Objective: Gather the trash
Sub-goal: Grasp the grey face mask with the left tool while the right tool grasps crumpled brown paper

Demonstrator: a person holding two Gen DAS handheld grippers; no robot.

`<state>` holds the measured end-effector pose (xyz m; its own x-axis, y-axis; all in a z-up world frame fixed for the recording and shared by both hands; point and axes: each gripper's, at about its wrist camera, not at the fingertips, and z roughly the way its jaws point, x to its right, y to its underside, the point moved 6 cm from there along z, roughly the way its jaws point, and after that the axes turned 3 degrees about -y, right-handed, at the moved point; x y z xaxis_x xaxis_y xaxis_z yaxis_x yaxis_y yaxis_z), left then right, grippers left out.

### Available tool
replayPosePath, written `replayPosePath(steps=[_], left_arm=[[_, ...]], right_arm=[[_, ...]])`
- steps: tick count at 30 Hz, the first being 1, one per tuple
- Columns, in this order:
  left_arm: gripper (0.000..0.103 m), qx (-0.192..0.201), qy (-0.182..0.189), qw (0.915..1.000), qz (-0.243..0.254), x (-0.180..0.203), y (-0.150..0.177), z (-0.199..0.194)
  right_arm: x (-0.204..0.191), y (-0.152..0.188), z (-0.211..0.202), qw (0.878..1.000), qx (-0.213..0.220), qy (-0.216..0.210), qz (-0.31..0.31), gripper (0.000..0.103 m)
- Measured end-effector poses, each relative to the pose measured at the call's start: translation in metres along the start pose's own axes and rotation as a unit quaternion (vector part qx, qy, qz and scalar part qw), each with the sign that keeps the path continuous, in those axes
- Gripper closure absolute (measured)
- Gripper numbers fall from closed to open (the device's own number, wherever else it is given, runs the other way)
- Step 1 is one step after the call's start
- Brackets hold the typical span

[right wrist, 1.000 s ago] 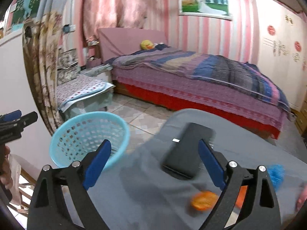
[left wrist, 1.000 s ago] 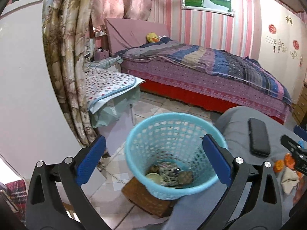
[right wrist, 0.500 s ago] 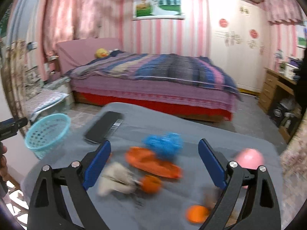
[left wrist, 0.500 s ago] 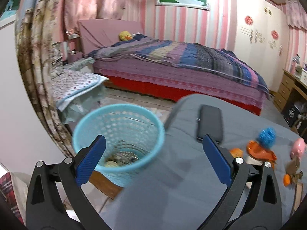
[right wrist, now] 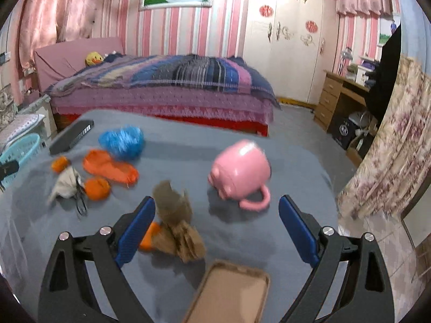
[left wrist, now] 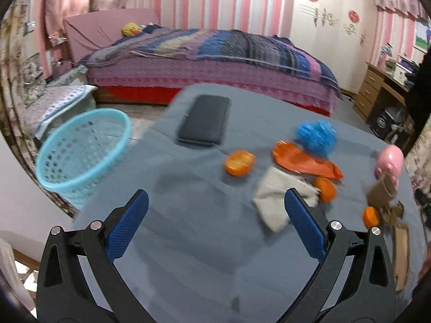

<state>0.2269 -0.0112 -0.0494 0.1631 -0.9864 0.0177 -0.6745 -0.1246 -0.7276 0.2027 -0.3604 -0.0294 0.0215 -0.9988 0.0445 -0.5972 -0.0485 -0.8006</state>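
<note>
Left gripper point(left wrist: 215, 220): jaws spread wide, nothing between the pads, poised over bare grey cloth of the table point(left wrist: 188, 242). Right gripper point(right wrist: 216, 226): jaws likewise spread wide, nothing pinched.

Trash relative to left gripper: crumpled white tissue point(left wrist: 280, 196) lies just ahead of the right-hand finger, partly overlapped by that fingertip in view; contact cannot be told. Orange peel point(left wrist: 239, 162) sits further ahead, between the finger lines but well beyond the tips. A second orange piece point(left wrist: 326, 188) lies just right of the tissue; a third point(left wrist: 371, 216) lies right of the right-hand finger, beside torn brown cardboard point(left wrist: 382, 191). Flat orange scrap point(left wrist: 301, 160) and blue fluffy ball point(left wrist: 316, 136) lie beyond the tissue.

Trash relative to right gripper: the torn brown cardboard point(right wrist: 175, 220) lies just inside the left-hand finger, close to its tip, with an orange piece point(right wrist: 149, 238) partly behind that finger. A shallow cardboard tray point(right wrist: 229, 293) lies low between the fingers, nearest the camera.

Pink mug point(right wrist: 241, 173) lies on its side ahead, handle toward the camera. Black phone point(left wrist: 204, 119) lies flat near the far left table edge. Blue waste basket point(left wrist: 80, 153) stands on the floor left of the table, well apart from both grippers.

Frames motion-blurred.
</note>
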Motion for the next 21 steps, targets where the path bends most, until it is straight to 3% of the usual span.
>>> replayPosePath(steps=[9, 16, 19, 21], left_arm=[[0.006, -0.061, 0.012, 0.9977, 0.028, 0.047, 0.03, 0.048], [0.006, -0.071, 0.036, 0.9967, 0.016, 0.06, 0.024, 0.072], [0.019, -0.072, 0.044, 0.9957, 0.038, 0.065, 0.021, 0.079], [0.041, -0.088, 0.058, 0.9933, 0.048, 0.067, 0.024, 0.087]], right_arm=[[-0.001, 0.043, 0.026, 0.999, -0.045, -0.018, 0.011, 0.013], [-0.002, 0.044, 0.034, 0.998, -0.054, -0.033, 0.014, 0.03], [-0.007, 0.042, 0.043, 0.997, -0.067, -0.041, 0.012, 0.045], [-0.009, 0.044, 0.048, 0.996, -0.074, -0.051, 0.015, 0.052]])
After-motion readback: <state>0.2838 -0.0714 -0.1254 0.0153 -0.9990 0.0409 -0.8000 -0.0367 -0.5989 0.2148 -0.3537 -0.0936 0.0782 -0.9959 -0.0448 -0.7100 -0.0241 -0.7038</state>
